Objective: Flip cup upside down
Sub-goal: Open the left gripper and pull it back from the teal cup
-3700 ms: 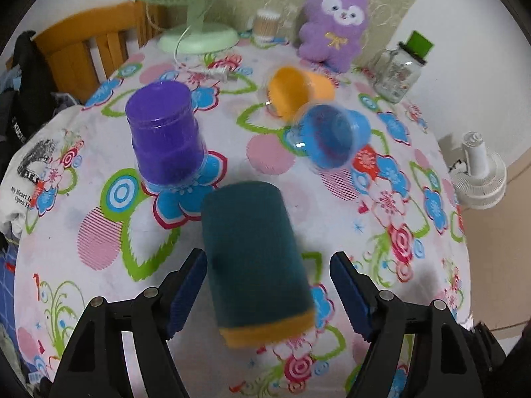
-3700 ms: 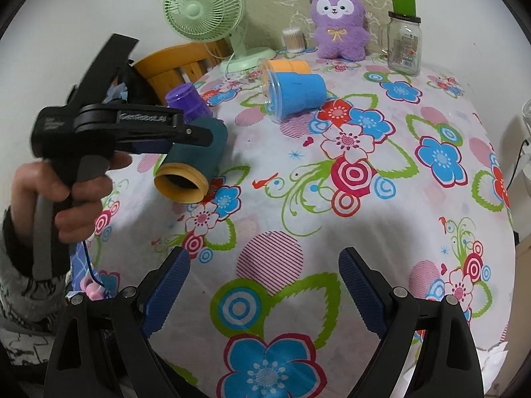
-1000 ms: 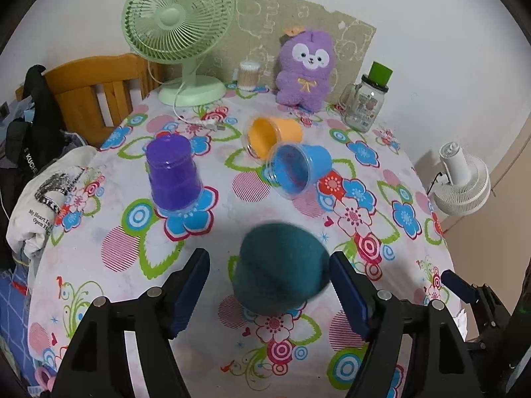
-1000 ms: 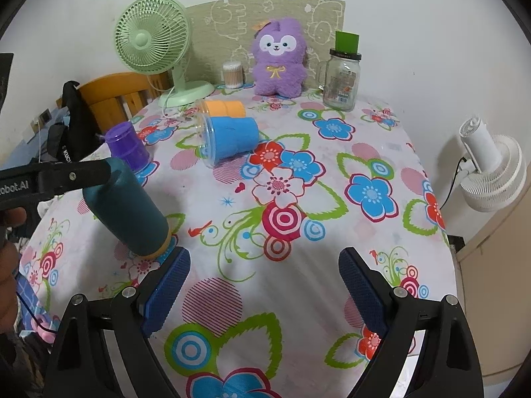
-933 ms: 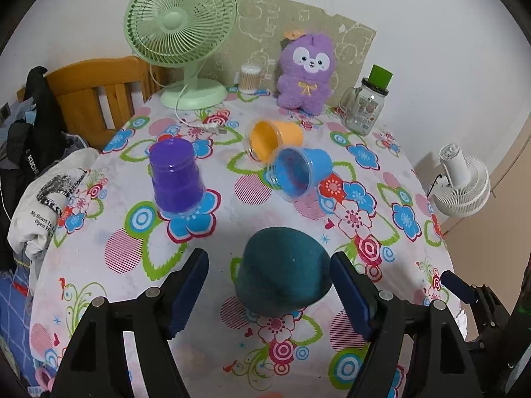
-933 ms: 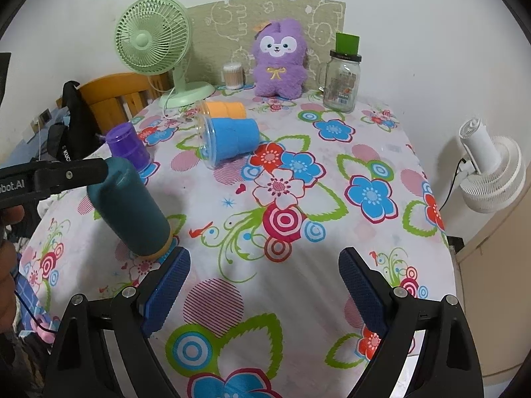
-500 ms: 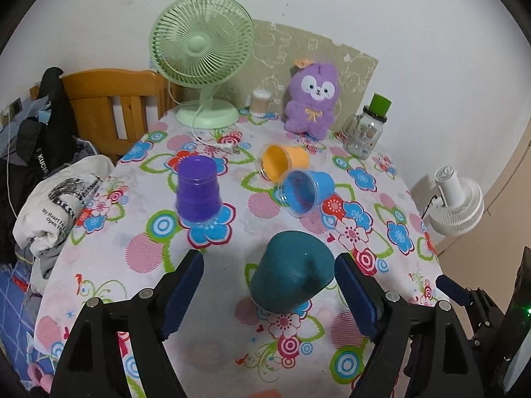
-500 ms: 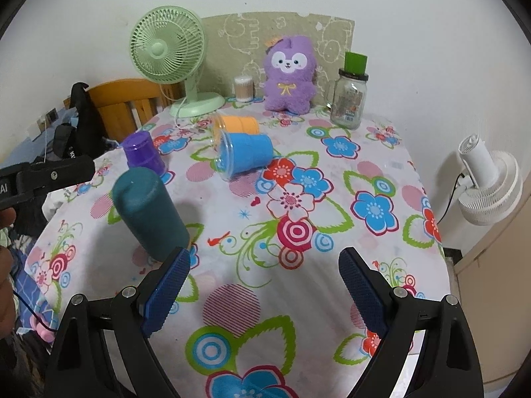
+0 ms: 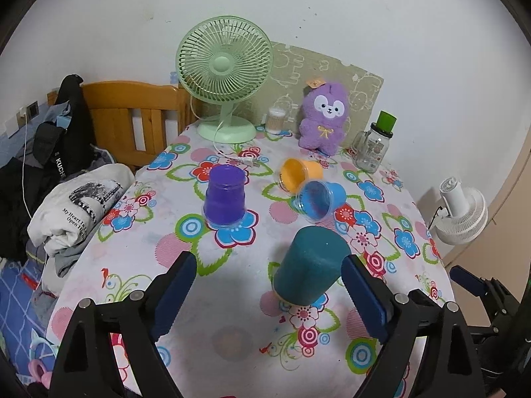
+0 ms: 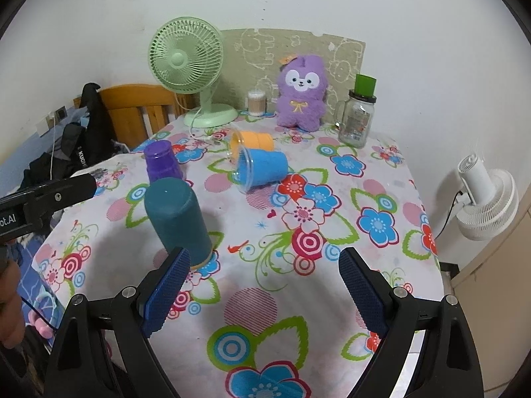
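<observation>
A teal cup with an orange rim stands upside down on the flowered tablecloth; it also shows in the right wrist view. My left gripper is open and empty, above and behind the cup, its right finger close beside it. My right gripper is open and empty over the table's front part, to the right of the teal cup. A purple cup stands upside down. An orange cup and a blue cup lie on their sides.
A green desk fan, a purple plush toy, a glass jar with a green lid and a swab pot stand at the table's back. A wooden chair and clothes are left; a white fan is right.
My left gripper turned the teal cup from lying on its side to upside down on the cloth, let go and pulled back and up. My right gripper stayed open.
</observation>
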The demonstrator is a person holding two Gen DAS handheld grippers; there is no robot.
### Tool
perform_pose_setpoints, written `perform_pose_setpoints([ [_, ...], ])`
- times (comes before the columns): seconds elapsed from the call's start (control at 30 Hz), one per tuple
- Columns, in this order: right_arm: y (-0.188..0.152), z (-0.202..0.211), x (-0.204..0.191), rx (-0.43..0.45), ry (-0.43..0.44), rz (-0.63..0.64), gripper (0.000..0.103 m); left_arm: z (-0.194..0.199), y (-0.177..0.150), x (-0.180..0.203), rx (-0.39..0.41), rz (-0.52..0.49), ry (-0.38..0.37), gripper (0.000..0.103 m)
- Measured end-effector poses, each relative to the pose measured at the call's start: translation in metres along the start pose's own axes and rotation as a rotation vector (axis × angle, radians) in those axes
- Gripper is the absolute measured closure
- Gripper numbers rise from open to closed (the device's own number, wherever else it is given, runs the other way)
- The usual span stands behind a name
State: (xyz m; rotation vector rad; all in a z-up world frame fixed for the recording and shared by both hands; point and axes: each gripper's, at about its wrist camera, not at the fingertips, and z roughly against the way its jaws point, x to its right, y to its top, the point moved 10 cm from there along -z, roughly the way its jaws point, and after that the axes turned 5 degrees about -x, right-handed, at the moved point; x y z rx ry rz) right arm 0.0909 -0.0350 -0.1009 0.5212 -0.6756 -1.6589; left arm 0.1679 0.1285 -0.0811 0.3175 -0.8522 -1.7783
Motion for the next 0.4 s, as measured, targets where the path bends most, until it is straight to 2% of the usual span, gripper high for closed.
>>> perform_pose_setpoints([
  [0.4, 0.0018, 0.0023, -0.0049, 0.004, 0.001, 0.007, 0.010, 0.0042, -0.0018, -0.0030, 0.005, 0.005, -0.003, 0.013],
])
